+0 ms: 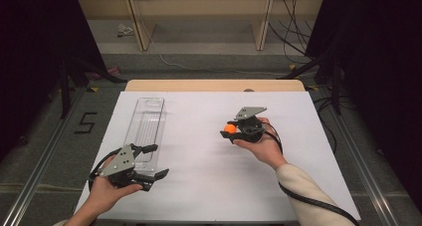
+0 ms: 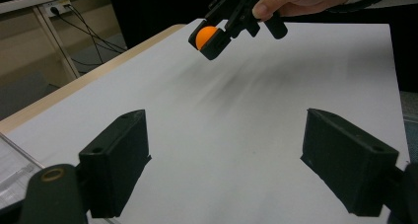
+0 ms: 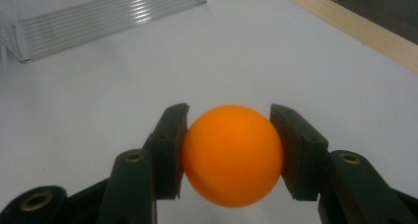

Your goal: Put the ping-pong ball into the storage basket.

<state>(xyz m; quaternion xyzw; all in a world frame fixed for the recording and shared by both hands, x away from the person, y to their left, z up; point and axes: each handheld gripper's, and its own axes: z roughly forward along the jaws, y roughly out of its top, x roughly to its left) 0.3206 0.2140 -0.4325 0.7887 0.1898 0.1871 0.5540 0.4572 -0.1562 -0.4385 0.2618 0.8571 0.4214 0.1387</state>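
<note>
The right gripper [image 1: 230, 129] has its two black jaws closed on an orange ball [image 3: 231, 155], one pad pressed against each side of it. The ball sits squarely between the pads, held clear of the white table surface [image 1: 199, 161]. In the high view the ball [image 1: 229, 128] shows at the tip of this gripper, well to the right of the clear plastic tray [image 1: 147, 124] and about level with the tray's middle. The person's right hand [image 1: 263, 146] grips the tool from behind, with a black cable trailing back along the sleeve.

The left gripper [image 1: 152, 161] is at the near end of the tray, just beside it. Its jaws stand wide apart with nothing between them, as the left gripper view confirms. The left hand [image 1: 107, 191] holds it low over the table surface.

The tray lies lengthwise on the left part of the table.
</note>
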